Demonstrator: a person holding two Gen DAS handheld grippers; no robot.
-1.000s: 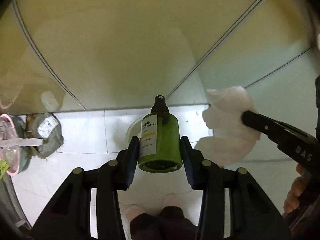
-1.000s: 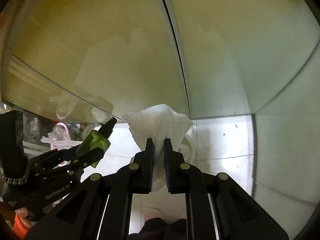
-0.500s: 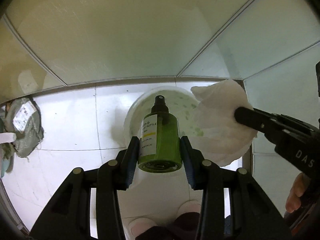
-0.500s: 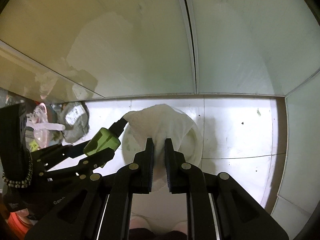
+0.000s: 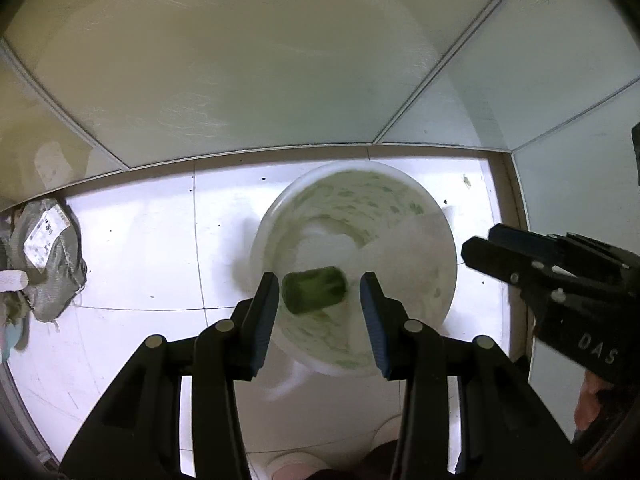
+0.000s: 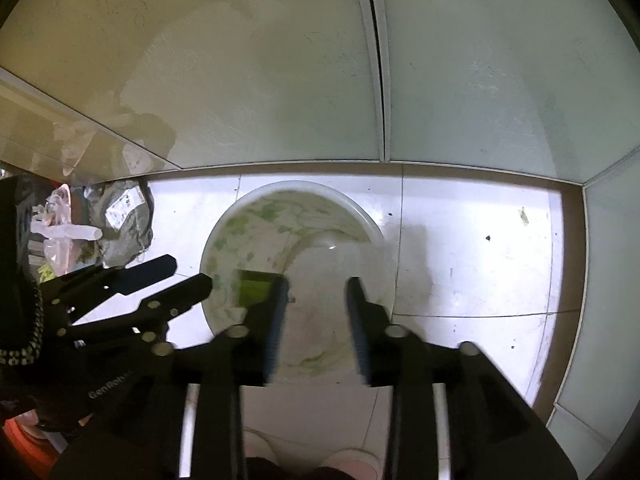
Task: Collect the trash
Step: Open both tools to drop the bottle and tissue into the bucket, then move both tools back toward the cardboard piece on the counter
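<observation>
A white bin [image 5: 360,166] with green marks on its inside stands on the tiled floor, right below both grippers. The green spray bottle [image 5: 314,290] is a blur inside the bin, clear of the pads of my left gripper [image 5: 319,277], which stands open above it. A white tissue [image 5: 324,246] shows as a pale blur deeper in the bin. My right gripper [image 6: 316,284] hangs over the bin [image 6: 300,186] with its jaws opening and nothing gripped between them. The bottle [image 6: 256,288] shows green beside its left finger. Each gripper also appears in the other's view: right gripper [image 5: 482,242], left gripper [image 6: 190,272].
A grey crumpled bag [image 5: 48,256] with a white label lies on the floor to the left, with clear plastic litter [image 6: 64,232] beside it. Glass panels close off the corner behind the bin. The person's feet [image 5: 288,468] are at the bottom edge.
Both grippers came down over the bin. The bottle left the left jaws and dropped into it. The right jaws parted and the tissue fell away from them.
</observation>
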